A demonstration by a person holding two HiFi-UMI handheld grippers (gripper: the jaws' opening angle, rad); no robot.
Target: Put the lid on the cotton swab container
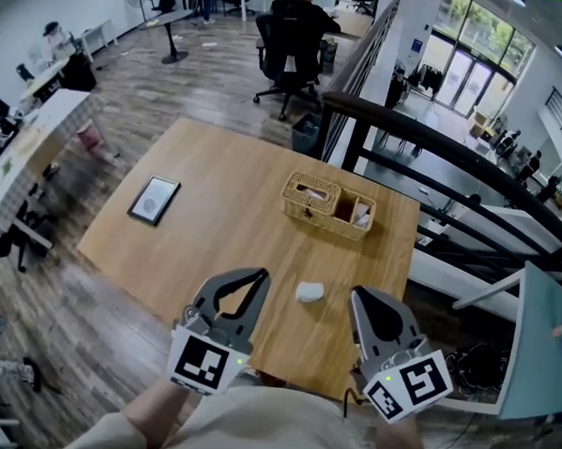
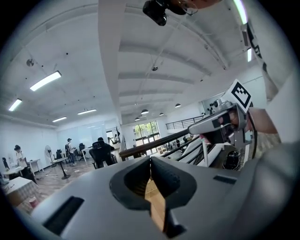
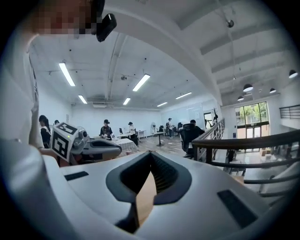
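Surface: light wooden table [image 1: 233,249].
Room: open office, plank floor [image 1: 81,283], black railing [image 1: 427,133] past the table's right side.
Small white piece [image 1: 309,292]: on the table near its front edge, between both gripper tips, touching neither; a little wider across than deep; too small to tell lid from container.
Wicker basket [image 1: 319,221]: far right of the table; left part under a slotted woven top, right compartments holding something reddish and something white.
Left gripper [image 1: 261,273]: jaws pressed together, nothing between.
Right gripper [image 1: 356,292]: jaws pressed together, nothing between.

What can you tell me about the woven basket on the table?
The basket looks like tan woven wicker. It is a long rectangle sitting flat near the far right edge of the wooden table. Its left part has a woven cover with a slot in it. Its right part is open and divided, holding something reddish-brown and something white, both too small to identify. Nothing else on the table touches it.
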